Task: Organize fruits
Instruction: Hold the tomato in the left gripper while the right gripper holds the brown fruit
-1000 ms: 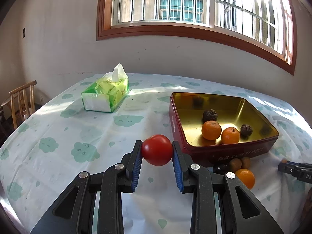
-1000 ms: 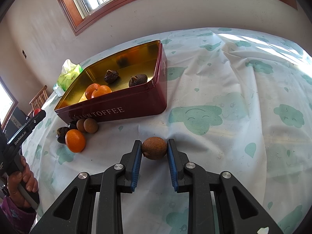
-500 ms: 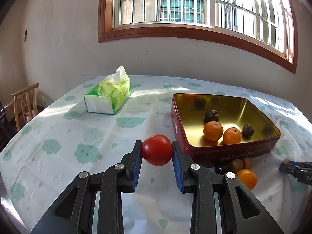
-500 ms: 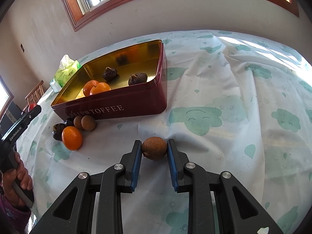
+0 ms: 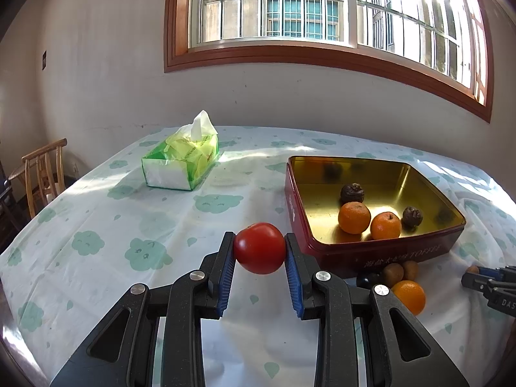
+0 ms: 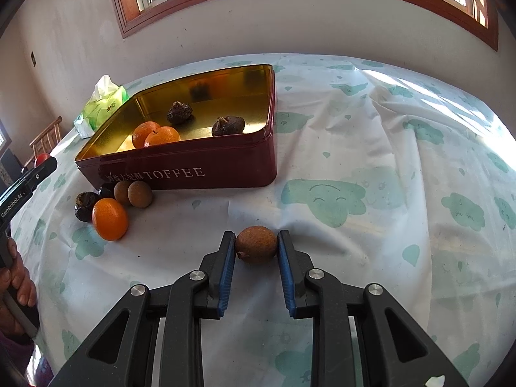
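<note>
Left wrist view shows your left gripper [image 5: 260,247] clamped on a red tomato [image 5: 260,247], with the red tin [image 5: 380,251] just ahead to its right. Your right gripper [image 6: 256,244] pinches a brown fruit [image 6: 256,244] above the tablecloth [image 6: 371,167]; the tin sits ahead to its left, loose fruit [image 6: 110,214] beside it.

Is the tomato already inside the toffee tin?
No, the tomato is clamped in the left gripper, outside the toffee tin.
</note>
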